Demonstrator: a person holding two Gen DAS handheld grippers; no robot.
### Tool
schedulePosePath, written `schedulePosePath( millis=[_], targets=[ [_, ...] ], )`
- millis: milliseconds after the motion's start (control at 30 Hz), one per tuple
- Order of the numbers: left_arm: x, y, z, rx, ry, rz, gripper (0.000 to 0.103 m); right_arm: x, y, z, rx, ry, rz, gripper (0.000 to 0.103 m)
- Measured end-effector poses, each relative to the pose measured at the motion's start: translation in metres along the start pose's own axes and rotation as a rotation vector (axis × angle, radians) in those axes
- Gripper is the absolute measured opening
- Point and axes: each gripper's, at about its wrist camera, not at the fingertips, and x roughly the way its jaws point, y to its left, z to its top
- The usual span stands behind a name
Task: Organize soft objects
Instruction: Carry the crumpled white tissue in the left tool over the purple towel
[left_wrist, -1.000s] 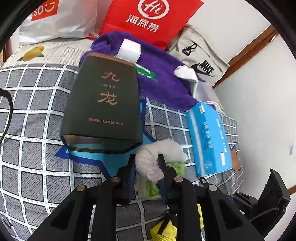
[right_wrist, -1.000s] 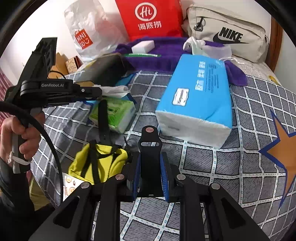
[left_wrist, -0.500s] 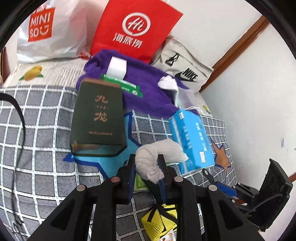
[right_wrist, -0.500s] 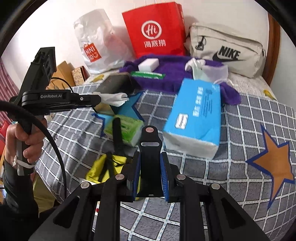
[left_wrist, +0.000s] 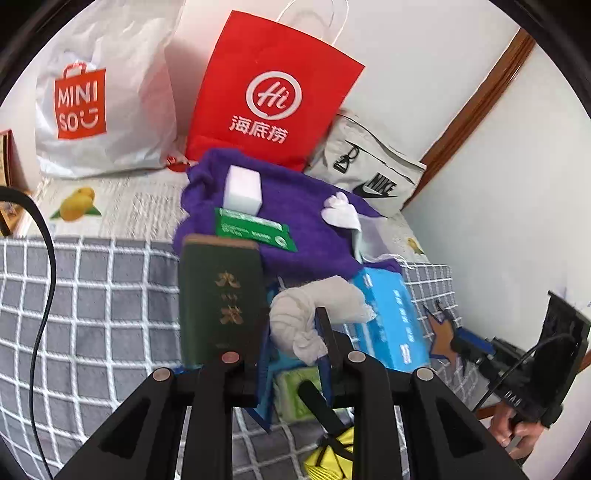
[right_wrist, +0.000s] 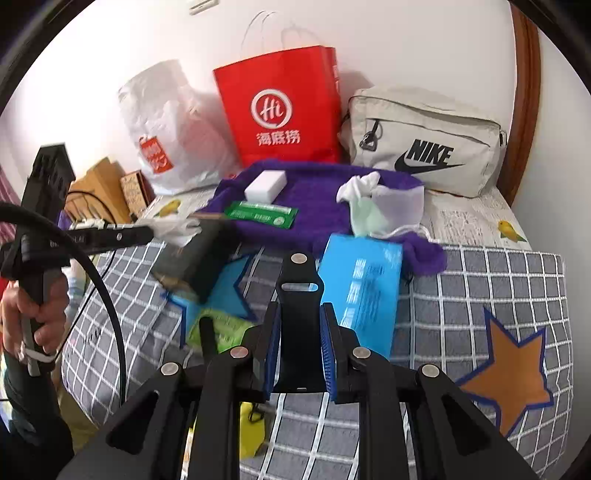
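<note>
Two clamped grips: left hand-held gripper (left_wrist: 293, 338) on a crumpled white cloth (left_wrist: 314, 314), right hand-held gripper (right_wrist: 297, 341) on a black strap (right_wrist: 298, 317).

My left gripper (left_wrist: 291, 350) pinches a soft, crumpled white cloth (left_wrist: 314, 314). Beneath lie a fuzzy purple towel (left_wrist: 303, 221), a glossy blue plastic-wrapped tissue pack (right_wrist: 364, 291), a matt dark green box (left_wrist: 219, 299) and a smooth red paper bag (right_wrist: 284, 107). My right gripper (right_wrist: 299, 354) clamps a matt black strap (right_wrist: 299, 314).

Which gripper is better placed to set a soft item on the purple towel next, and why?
Left. The left gripper already clamps the white cloth, with the purple towel just ahead. The right gripper holds a black strap.
</note>
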Motion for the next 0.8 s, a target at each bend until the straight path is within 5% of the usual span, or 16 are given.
schedulePosePath(
  millis=[800],
  targets=[
    [0.078,0.021,0.078,0.006,0.055,0.067,0.021,0.105,-0.048,0.105,0.050,0.046,0.018,0.021]
  ],
)
